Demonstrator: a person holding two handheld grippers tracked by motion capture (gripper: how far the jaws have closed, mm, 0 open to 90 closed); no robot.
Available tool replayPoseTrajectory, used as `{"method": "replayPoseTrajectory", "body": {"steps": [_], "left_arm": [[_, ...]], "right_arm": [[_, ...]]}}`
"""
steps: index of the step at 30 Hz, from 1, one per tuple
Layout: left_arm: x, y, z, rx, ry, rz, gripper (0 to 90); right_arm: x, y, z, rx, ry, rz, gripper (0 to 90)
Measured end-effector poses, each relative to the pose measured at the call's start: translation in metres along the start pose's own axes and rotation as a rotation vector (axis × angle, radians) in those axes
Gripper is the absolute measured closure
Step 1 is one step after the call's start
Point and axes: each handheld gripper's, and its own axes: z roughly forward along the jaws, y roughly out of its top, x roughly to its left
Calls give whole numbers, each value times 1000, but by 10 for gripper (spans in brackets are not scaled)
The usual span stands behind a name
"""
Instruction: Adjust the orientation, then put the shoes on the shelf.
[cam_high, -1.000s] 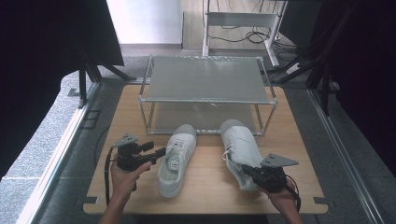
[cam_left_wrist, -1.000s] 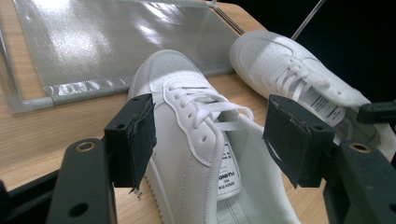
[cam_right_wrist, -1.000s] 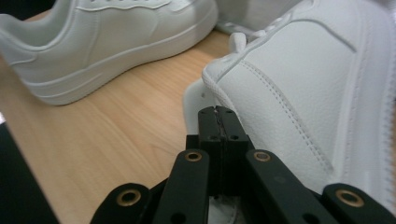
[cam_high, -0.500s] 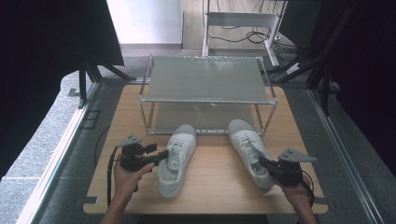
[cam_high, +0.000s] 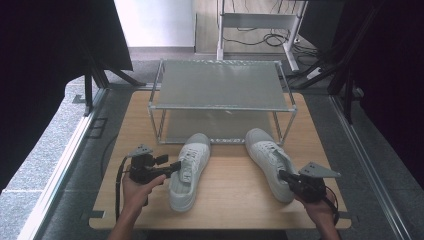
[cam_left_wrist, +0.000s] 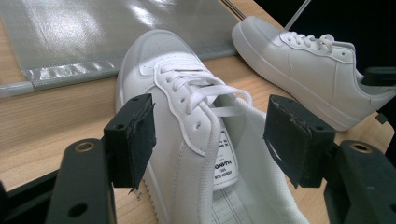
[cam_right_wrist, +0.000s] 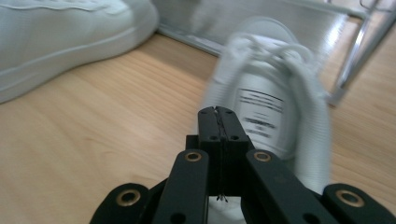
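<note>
Left white leather lace-up sneaker (cam_left_wrist: 187, 116): on the table, toe towards the two-tier wire-frame metal rack (cam_high: 220, 97). Left gripper (cam_left_wrist: 210, 135) wide open, straddling its collar wall, not gripping. Right gripper (cam_right_wrist: 219, 126) pinched tight on the right white sneaker's (cam_right_wrist: 275, 102) heel.

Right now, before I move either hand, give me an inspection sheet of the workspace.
Surface: wooden table, bare around the shoes.
Job's things: left shoe and right shoe, white, toes toward the rack.
Clutter: nothing seen.
Grippers: left tongs open, straddling the left shoe's collar, pads apart from it; right tongs shut on the right shoe's heel collar, as far as can be seen.
Cables: one trails from each gripper; more lie on the floor beyond.
Surroundings: grey floor, dark curtains, white stand behind.
</note>
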Motion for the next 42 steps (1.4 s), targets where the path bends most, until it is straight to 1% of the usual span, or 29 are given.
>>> {"method": "replayPoseTrajectory", "body": {"steps": [1,2,5,6,7,8,9,11,13,14,15,16,17,18,19,20,21,22,23,24,26,28,30,31,34,37,38,40,42], "left_arm": [[0,0,0,3,0,-3,336],[0,-1,1,8,-1,-3,337],[-1,-1,4,20,-1,-2,336],[-1,-1,4,20,-1,-2,336],[-1,-2,4,27,-2,-4,335],[-1,-2,4,30,-4,-5,335],[-1,-2,4,30,-4,-5,335],[0,-1,4,26,-17,-17,334],[0,-1,4,25,-12,-16,334],[1,-1,3,26,-12,-17,334],[1,-1,2,24,-9,-18,334],[3,-1,1,22,-8,-21,335],[3,-1,1,22,-8,-21,335],[4,0,0,19,-6,-25,335],[4,0,0,19,-6,-25,335],[4,0,-1,20,-3,-22,335],[4,0,-1,20,-3,-22,335],[3,1,-2,20,-2,-18,335],[2,2,-3,21,5,-13,335],[-1,4,-4,21,23,11,335],[-3,7,-6,22,35,32,340],[-5,10,-6,26,38,40,342],[-5,12,-6,28,39,44,343],[-6,16,-6,30,44,49,343],[-8,23,-6,36,48,60,348],[-9,28,-6,42,44,63,345],[-10,30,-5,51,40,65,345],[-12,35,-2,81,49,94,338],[-12,36,3,104,59,104,338]], "right_arm": [[6,-1,-1,-2,14,-11,898],[18,-5,1,13,27,-45,898],[29,-16,6,70,38,-75,897],[29,-16,6,70,38,-75,897],[28,-22,9,126,0,-67,899],[25,-25,9,140,-1,-49,899],[25,-25,9,140,-1,-49,899],[21,-28,6,153,20,-36,899],[20,-28,5,155,16,-38,899],[18,-29,4,174,-5,-47,900],[18,-29,4,174,-5,-47,900],[14,-30,1,176,-28,-32,900],[11,-31,0,175,-24,-6,899],[9,-31,-1,170,-14,7,899],[9,-31,-1,170,-14,7,899],[12,-28,-2,147,0,3,897],[12,-28,-2,147,0,3,897],[14,-26,-3,129,7,-8,882],[16,-23,-4,108,22,-14,852],[17,-17,-6,65,39,-20,807],[16,-10,-10,33,45,-21,769],[13,-2,-13,-1,40,-27,699],[11,2,-14,-15,37,-31,686],[5,11,-15,-31,42,-30,650],[-3,24,-15,-42,35,-37,593],[-11,37,-12,-38,21,-43,532],[-11,37,-12,-38,21,-43,532],[-20,48,-9,-23,1,-51,502],[-26,52,-6,-17,-2,-47,495]]}}
